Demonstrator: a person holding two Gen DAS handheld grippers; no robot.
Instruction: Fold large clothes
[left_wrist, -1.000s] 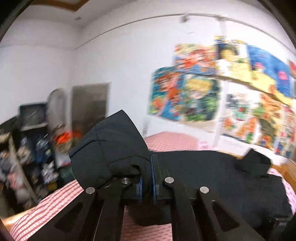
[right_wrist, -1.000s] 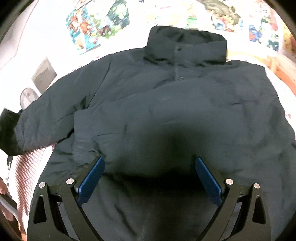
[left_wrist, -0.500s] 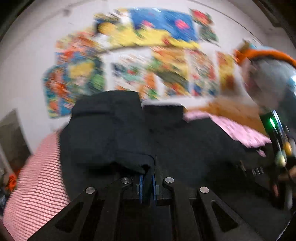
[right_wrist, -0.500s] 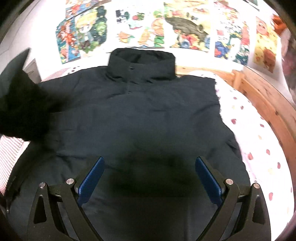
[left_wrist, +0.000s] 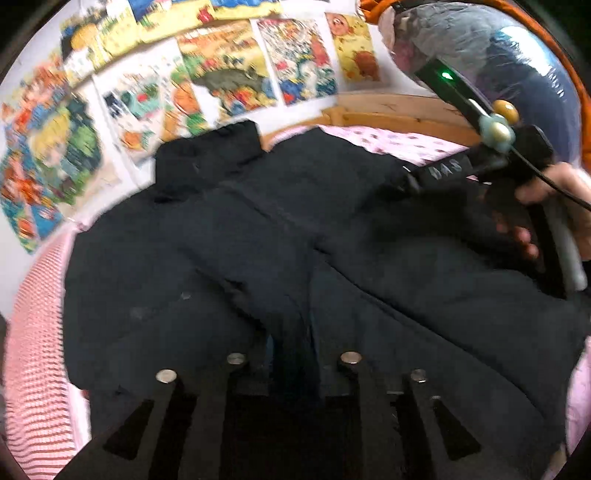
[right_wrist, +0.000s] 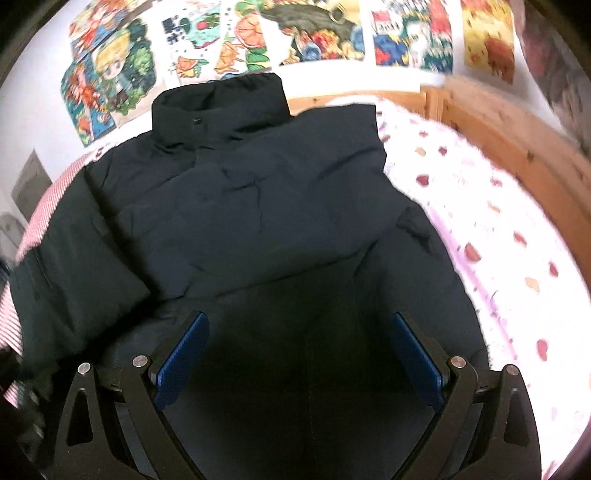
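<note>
A large black padded jacket (right_wrist: 266, 206) lies spread on the bed, collar (right_wrist: 218, 107) toward the poster wall. Its left sleeve (right_wrist: 74, 266) lies folded across the front. In the left wrist view the jacket (left_wrist: 258, 240) fills the middle, and my left gripper (left_wrist: 291, 369) sits low over the sleeve with its jaws partly apart; dark cloth lies between them and I cannot tell if they pinch it. My right gripper (right_wrist: 299, 358) is open and empty just above the jacket's lower front. It also shows in the left wrist view (left_wrist: 443, 170), held by a hand at the right.
The bed has a pink spotted sheet (right_wrist: 498, 229) on the right and a red striped cover (left_wrist: 33, 350) on the left. A wooden bed frame (right_wrist: 517, 140) runs along the right. Colourful posters (right_wrist: 258, 33) cover the wall behind.
My left gripper swung right, carrying the sleeve over the jacket's front, and its jaws have parted. The sleeve now lies on the body. My right gripper stayed open above the jacket.
</note>
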